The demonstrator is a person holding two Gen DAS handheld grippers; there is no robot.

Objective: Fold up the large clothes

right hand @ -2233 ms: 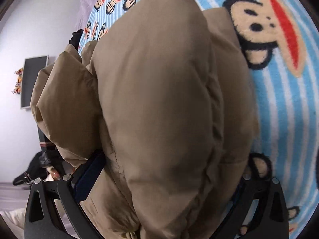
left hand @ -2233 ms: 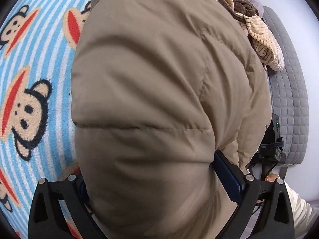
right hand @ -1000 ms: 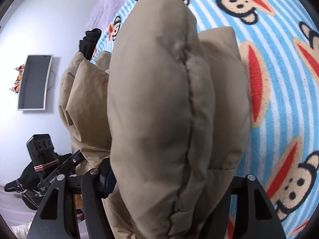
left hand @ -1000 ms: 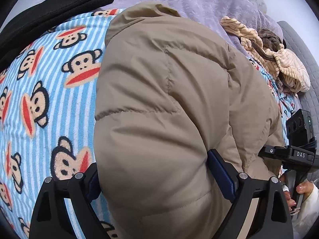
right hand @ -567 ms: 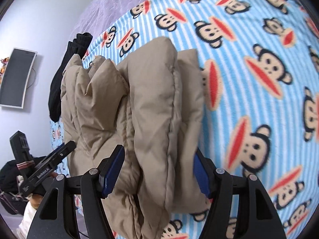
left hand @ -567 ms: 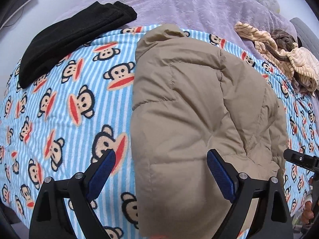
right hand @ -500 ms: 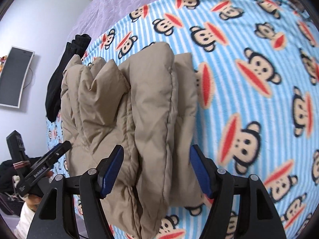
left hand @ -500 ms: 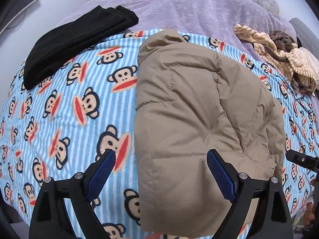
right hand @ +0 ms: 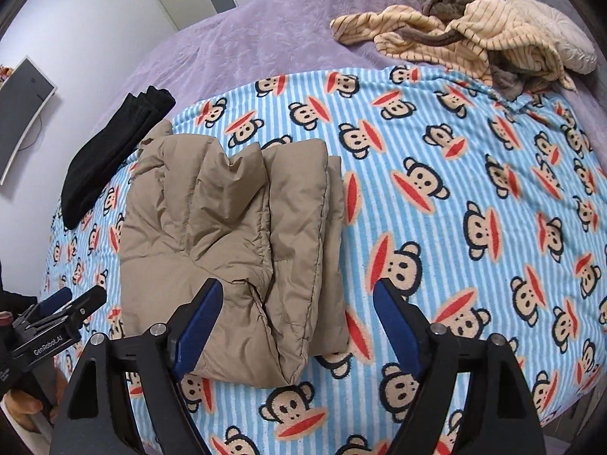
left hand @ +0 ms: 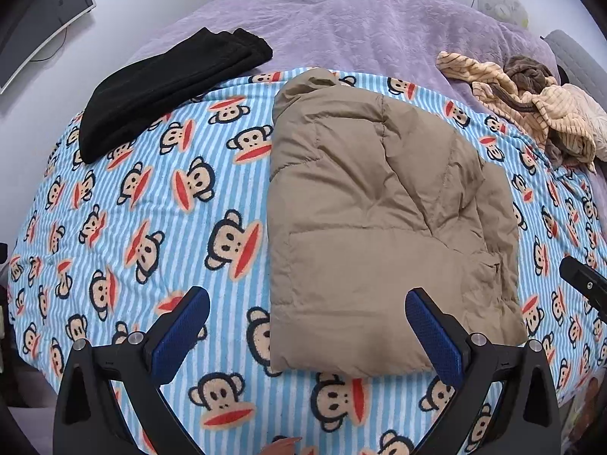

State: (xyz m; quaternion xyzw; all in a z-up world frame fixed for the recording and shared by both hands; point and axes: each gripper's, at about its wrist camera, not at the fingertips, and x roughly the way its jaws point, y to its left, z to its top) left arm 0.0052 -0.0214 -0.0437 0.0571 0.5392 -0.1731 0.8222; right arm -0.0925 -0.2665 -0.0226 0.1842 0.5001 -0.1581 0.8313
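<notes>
A tan puffer jacket [left hand: 379, 220] lies folded into a thick bundle on the blue striped monkey-print blanket [left hand: 151, 197]. It also shows in the right wrist view [right hand: 235, 250], with stacked folds. My left gripper [left hand: 307, 322] is open and empty, held above the bundle's near edge. My right gripper [right hand: 296, 314] is open and empty, above the bundle's near right corner. The left gripper also shows at the left edge of the right wrist view [right hand: 57, 318].
A folded black garment [left hand: 163, 87] lies at the blanket's far left, also in the right wrist view [right hand: 114, 155]. A heap of striped beige clothes [left hand: 531, 102] lies at the far right on the purple bedspread [left hand: 360, 30]. A wall-mounted screen [right hand: 22, 113] hangs left.
Both grippers were pressed around the jacket and have let it go. They have pulled back and up, and the folded jacket now rests alone on the blanket.
</notes>
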